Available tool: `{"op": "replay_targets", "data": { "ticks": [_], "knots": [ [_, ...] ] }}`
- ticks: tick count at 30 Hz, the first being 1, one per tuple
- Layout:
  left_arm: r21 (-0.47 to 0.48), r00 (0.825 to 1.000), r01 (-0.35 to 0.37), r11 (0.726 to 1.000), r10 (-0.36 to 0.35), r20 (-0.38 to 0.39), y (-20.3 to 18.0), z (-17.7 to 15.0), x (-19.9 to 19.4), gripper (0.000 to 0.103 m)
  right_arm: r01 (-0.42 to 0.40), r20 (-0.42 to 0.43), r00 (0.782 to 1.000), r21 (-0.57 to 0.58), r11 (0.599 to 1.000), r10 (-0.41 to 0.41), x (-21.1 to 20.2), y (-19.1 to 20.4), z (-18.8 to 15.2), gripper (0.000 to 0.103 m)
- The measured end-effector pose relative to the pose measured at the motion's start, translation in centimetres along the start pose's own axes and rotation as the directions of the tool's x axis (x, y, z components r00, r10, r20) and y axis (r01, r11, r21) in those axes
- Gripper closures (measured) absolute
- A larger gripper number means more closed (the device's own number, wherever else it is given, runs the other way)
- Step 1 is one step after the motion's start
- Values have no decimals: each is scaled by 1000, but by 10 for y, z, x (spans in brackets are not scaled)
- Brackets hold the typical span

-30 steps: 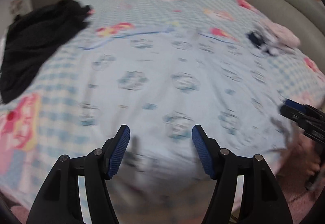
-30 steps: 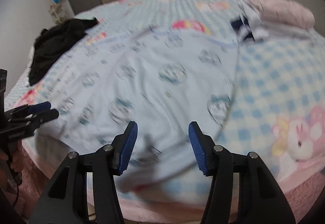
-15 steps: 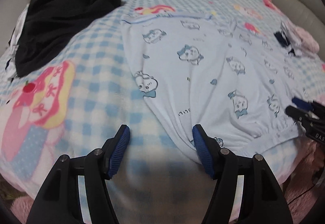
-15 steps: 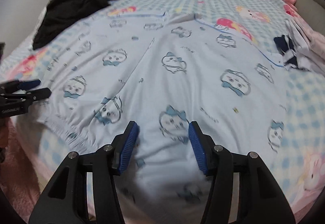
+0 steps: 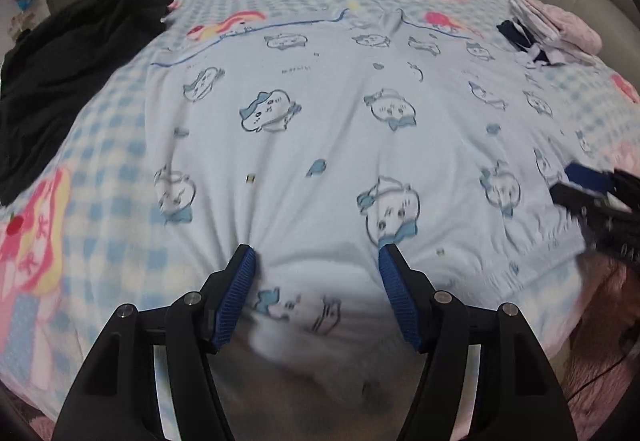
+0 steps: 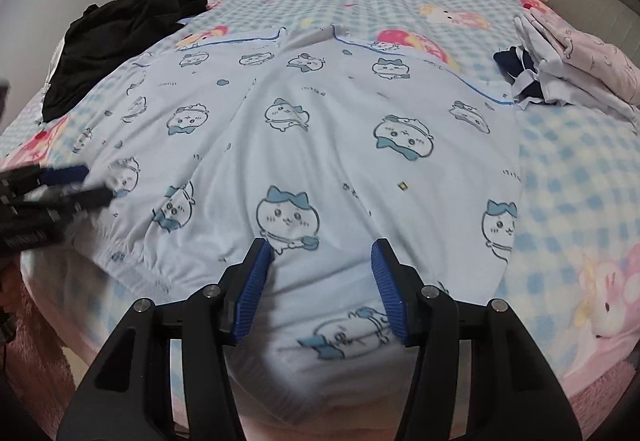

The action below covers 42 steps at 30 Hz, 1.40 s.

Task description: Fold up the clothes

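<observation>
left wrist: your left gripper (image 5: 316, 261) is wide open, gripping nothing, fingers now straddling the waistband of the pale blue printed pants (image 5: 340, 129); half a second ago that hem sat off its right finger. black garment (image 5: 60, 65) far left.

right wrist: your right gripper (image 6: 322, 255) is also fully open and empty, closer over the waistband. pants lie spread flat ahead, unfolded; folded pile (image 6: 568, 65) far right. looks lined up for a grab.
</observation>
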<state>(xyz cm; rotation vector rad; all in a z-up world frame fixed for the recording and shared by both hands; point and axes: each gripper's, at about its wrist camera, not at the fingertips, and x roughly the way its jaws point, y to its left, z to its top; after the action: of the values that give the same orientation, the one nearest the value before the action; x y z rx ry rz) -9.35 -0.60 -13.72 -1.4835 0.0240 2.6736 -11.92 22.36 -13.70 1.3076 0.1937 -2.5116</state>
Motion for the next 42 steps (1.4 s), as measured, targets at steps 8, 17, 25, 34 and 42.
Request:
{"op": "replay_targets", "data": {
  "ticks": [8,17,25,34,42],
  "knots": [
    [18,995,56,998,-58,77,-2,3,-21,37,-8,34,999,-27,1000,9,-7,17,14,49],
    [86,998,21,996,-16,-56,-24,14,20,37,-5,-38,999,-111,994,1,16,56,25,49],
    [-53,978,204,978,-201,49,27,30,-1,37,-67,-21,998,-107,992,65,4,70,62,49],
    [-41,997,68,997,-66,50,70,58,24,37,-67,-74,996,-185,980,54,50,121,95,49],
    [4,999,20,1000,-21,37,75,16,32,37,-58,-97,995,-197,979,40,72,118,68,49]
  ]
}}
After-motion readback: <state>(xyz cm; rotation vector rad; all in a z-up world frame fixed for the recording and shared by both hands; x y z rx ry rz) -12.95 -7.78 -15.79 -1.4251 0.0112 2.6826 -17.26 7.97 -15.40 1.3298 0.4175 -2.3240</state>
